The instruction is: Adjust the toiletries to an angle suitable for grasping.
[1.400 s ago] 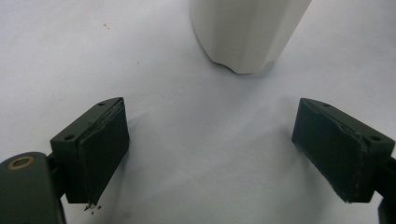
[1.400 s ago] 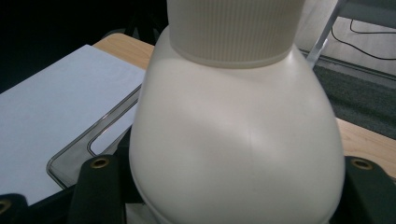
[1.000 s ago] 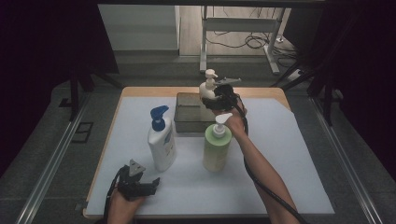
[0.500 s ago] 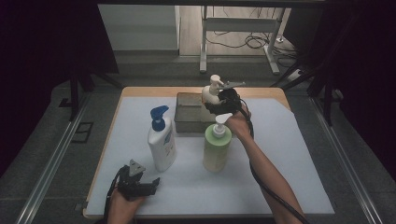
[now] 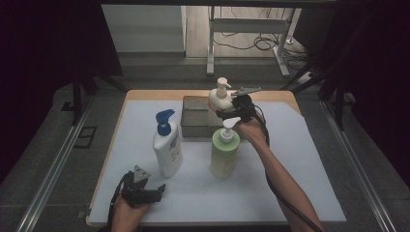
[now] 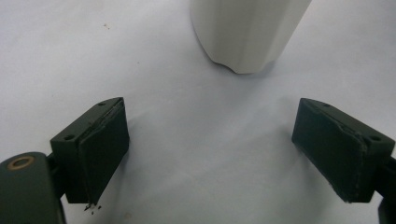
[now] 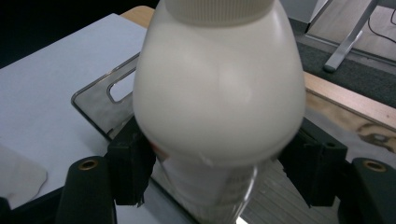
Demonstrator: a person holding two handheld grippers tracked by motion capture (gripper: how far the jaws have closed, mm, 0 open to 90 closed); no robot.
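Note:
My right gripper (image 5: 231, 109) (image 7: 222, 161) is shut on a cream pump bottle (image 5: 220, 97) (image 7: 219, 93), its jaws pressing the bottle's sides below the rounded shoulder. The bottle is over the grey metal tray (image 5: 196, 117) (image 7: 95, 99) at the back of the table; whether it rests on the tray I cannot tell. A white bottle with a blue pump (image 5: 167, 145) and a green bottle with a white pump (image 5: 225, 152) stand upright on the white mat. My left gripper (image 5: 145, 192) (image 6: 212, 112) rests open near the front edge, facing the base of the white bottle (image 6: 247, 32).
The white mat (image 5: 300, 159) covers most of the wooden tabletop. The green bottle stands just in front of my right hand. Dark floor, metal rails and a frame with cables (image 5: 241, 34) lie beyond the table.
My right gripper has drawn the cream bottle slightly nearer and to the right, and the bottle now stands more upright. The left gripper has not moved.

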